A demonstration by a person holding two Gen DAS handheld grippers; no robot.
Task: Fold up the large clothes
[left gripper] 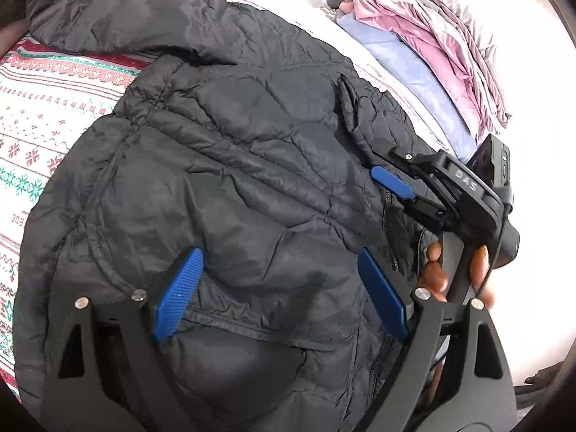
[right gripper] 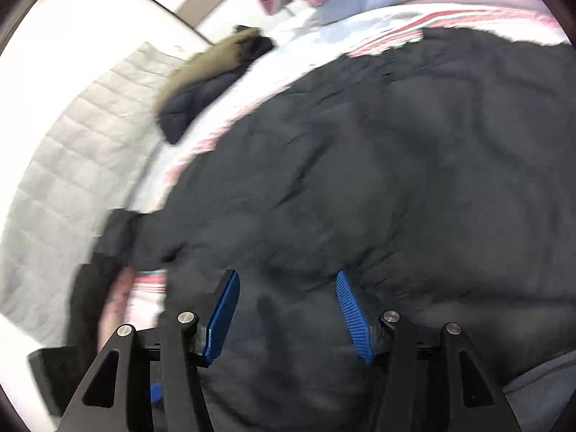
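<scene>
A large black puffer jacket [left gripper: 230,165] lies spread on a bed, one sleeve reaching to the far left. My left gripper [left gripper: 277,262] is open just above the jacket's lower body, holding nothing. My right gripper [left gripper: 392,169] shows in the left wrist view at the jacket's right edge near the zipper, a hand on its handle. In the blurred right wrist view the right gripper [right gripper: 288,284] is open over the jacket [right gripper: 378,165], with nothing between its blue pads.
The bed has a white sheet with red and green pattern [left gripper: 39,100]. Pink and lilac bedding [left gripper: 442,46] is piled at the far right. Another dark jacket with an olive fur-trimmed hood [right gripper: 212,79] lies beyond, next to a white quilted cover [right gripper: 72,158].
</scene>
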